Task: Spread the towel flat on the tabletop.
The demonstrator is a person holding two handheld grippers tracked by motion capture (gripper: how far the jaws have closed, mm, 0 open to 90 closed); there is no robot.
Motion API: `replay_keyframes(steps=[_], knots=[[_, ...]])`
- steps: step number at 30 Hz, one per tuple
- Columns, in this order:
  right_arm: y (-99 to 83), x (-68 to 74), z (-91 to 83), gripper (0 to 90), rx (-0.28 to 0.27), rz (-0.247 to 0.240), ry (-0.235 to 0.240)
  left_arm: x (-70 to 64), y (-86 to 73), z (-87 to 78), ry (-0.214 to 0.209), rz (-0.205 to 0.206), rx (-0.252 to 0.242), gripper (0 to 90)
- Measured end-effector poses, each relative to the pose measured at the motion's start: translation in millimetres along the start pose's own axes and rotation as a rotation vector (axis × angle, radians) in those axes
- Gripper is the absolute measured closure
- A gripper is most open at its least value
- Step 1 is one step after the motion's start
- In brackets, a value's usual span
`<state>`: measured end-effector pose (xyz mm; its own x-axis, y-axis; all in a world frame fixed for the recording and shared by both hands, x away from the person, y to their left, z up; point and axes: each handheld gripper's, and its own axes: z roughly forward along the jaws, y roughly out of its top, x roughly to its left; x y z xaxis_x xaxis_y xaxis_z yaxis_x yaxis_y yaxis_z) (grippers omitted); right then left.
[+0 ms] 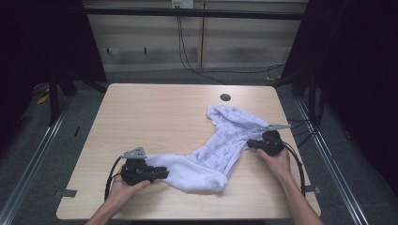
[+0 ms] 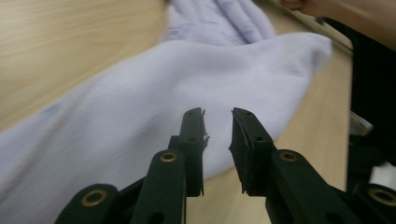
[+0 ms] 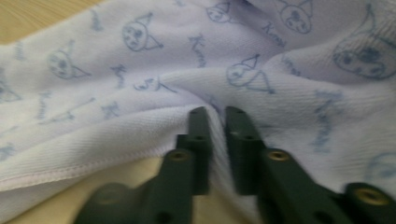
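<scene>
You have one garment on the desk — a white cloth printed with small blue cartoon faces and lettering, lying crumpled in a band that runs from near the front left edge up toward the right edge, its plain white side bunched at the front middle. One dark round hole sits in the desk near the far edge.

Two grippers work on it. Your left gripper lies low near the front left edge, your left hand wrapped around it from below, jaws pointing right at the plain end of the cloth. Your right gripper sits near the right edge, your right hand behind it, jaws pointing left into the printed part.

The left gripper view shows its jaws narrowly apart, with the white cloth beyond them and nothing caught between. The right gripper view gives what the high view cannot — the jaws nearly closed on a raised fold of the printed fabric, a hemmed edge just below.
</scene>
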<state>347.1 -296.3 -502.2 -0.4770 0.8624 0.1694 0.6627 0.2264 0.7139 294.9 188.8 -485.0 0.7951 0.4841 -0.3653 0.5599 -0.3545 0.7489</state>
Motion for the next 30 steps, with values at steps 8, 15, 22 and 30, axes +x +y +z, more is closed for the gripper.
replay_keyframes(steps=[8, 15, 22, 30], knots=[[-1.4, 48.0, -46.0, 65.9, -0.087, -0.031, 0.136, 17.0, 4.2, -16.1, 0.078, -0.005, -0.087, 65.3], [-13.6, 112.8, -39.6, 63.6, -0.017, -0.133, 0.331, 46.2, 4.3, -32.3, 0.175, -0.08, -0.122, 53.3], [-14.6, 136.2, -1.7, 63.3, 0.077, -0.165, 0.408, 49.5, -5.0, -20.8, 0.122, -0.062, -0.017, 49.9], [-4.8, 136.9, -41.0, 87.8, -0.061, -0.23, 0.388, 22.0, -6.6, -19.9, 0.043, 0.021, -0.004, 86.7]])
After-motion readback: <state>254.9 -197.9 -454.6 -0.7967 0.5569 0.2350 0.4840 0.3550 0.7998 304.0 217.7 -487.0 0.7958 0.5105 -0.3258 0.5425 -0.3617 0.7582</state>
